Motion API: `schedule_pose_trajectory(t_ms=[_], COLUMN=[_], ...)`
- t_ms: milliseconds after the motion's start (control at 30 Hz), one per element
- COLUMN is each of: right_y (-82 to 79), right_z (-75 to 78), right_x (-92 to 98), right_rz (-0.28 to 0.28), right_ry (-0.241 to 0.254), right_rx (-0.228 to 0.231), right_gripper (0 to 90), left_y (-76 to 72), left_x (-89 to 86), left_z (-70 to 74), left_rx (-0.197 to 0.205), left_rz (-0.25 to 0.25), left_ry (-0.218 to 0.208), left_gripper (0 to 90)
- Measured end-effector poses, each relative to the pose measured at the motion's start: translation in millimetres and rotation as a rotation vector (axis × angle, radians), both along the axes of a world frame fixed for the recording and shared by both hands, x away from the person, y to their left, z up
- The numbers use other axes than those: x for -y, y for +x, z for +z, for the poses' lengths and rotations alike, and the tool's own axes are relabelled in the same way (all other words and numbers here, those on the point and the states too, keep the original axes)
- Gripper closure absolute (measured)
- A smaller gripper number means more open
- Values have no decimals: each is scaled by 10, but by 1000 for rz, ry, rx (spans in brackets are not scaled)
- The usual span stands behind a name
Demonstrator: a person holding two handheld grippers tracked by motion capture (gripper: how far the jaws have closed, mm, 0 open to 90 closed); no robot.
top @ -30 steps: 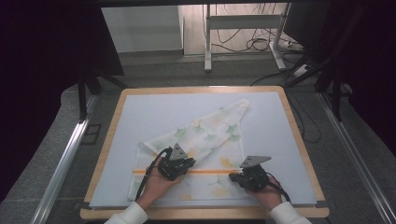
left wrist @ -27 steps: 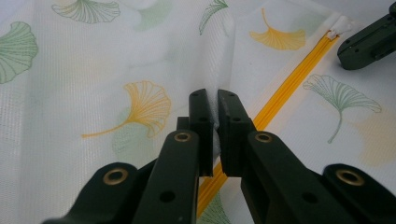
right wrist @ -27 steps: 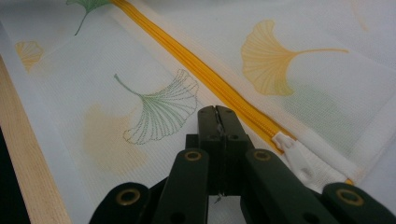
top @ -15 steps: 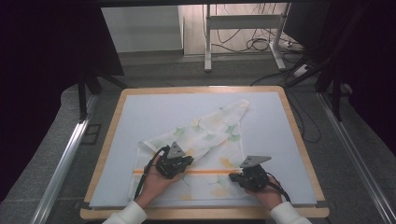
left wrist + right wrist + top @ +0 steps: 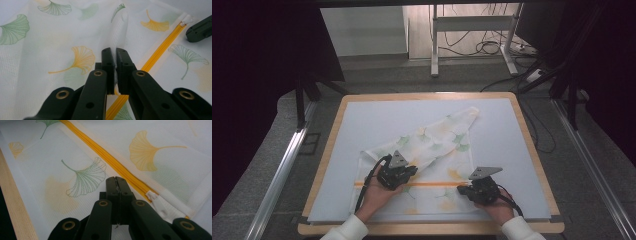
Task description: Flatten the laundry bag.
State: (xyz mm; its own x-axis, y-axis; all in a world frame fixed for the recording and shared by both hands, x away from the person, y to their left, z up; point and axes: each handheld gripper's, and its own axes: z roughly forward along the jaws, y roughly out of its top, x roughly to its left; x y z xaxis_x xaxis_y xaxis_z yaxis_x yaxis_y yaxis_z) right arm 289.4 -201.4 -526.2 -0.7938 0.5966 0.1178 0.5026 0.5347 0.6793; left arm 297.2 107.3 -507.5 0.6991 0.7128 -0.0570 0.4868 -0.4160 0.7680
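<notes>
A white mesh bag (image 5: 432, 142) printed with green and yellow ginkgo leaves lies on the pale blue mat (image 5: 377, 117). An orange zipper (image 5: 432, 184) runs across its near part. My left gripper (image 5: 411, 171) is shut on a raised fold of the mesh (image 5: 120, 30) just beyond the zipper (image 5: 160, 51), and white cloth shows between its pads (image 5: 115, 53). My right gripper (image 5: 461, 190) rests with its jaws shut (image 5: 116, 181) on the mesh beside the zipper (image 5: 112, 162), close to the white zipper pull (image 5: 158, 203) at the bag's right end. The right gripper's tip (image 5: 200, 30) appears far off in the left gripper view.
The mat sits in a wooden-framed table top (image 5: 532, 145), whose near edge (image 5: 15, 202) runs close to my right gripper. Metal rails (image 5: 277, 175) flank the table. A table frame and cables (image 5: 472, 45) stand on the floor beyond.
</notes>
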Motion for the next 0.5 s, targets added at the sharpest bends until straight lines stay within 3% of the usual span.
schedule_pose_trajectory(t_ms=[500], right_y=[0], right_z=[1], right_x=[2], right_rz=[0], right_ry=[1], right_rx=[-2], right_gripper=[892], left_y=[40], left_x=[-134], left_z=[74], left_rx=[16], left_rz=[39], left_ry=[-37], left_gripper=[868])
